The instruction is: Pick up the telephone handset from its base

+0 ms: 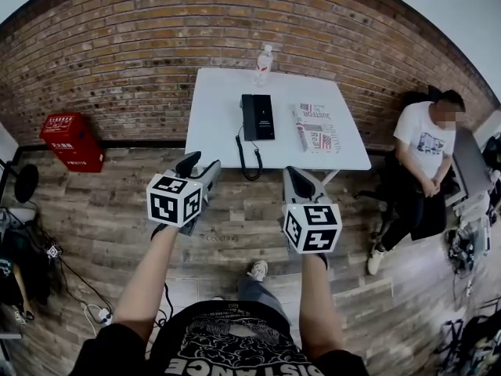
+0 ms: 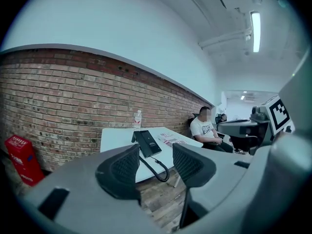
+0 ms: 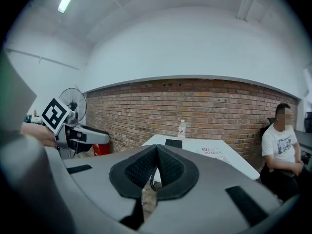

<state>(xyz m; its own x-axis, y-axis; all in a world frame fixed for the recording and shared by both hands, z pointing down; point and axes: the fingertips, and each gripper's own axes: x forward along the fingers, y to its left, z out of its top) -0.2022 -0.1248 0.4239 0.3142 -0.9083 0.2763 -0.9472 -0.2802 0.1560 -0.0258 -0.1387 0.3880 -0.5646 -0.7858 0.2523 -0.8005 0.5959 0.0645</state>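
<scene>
A black telephone (image 1: 257,117) lies on the white table (image 1: 215,100), its handset resting along the base's left side. Its coiled cord (image 1: 249,161) hangs over the table's near edge. Both grippers are held short of the table, over the wooden floor. My left gripper (image 1: 199,165) is open with nothing between its pads; the left gripper view shows the telephone (image 2: 147,143) beyond the gap of this gripper (image 2: 155,167). My right gripper (image 1: 301,180) is shut and empty, its pads meeting in the right gripper view (image 3: 156,165), with the telephone (image 3: 173,143) far behind.
A water bottle (image 1: 264,63) stands at the table's far edge and a magazine (image 1: 315,126) lies right of the phone. A person (image 1: 427,155) sits to the table's right. A red box (image 1: 72,140) stands by the brick wall at left. Cables (image 1: 86,304) lie on the floor.
</scene>
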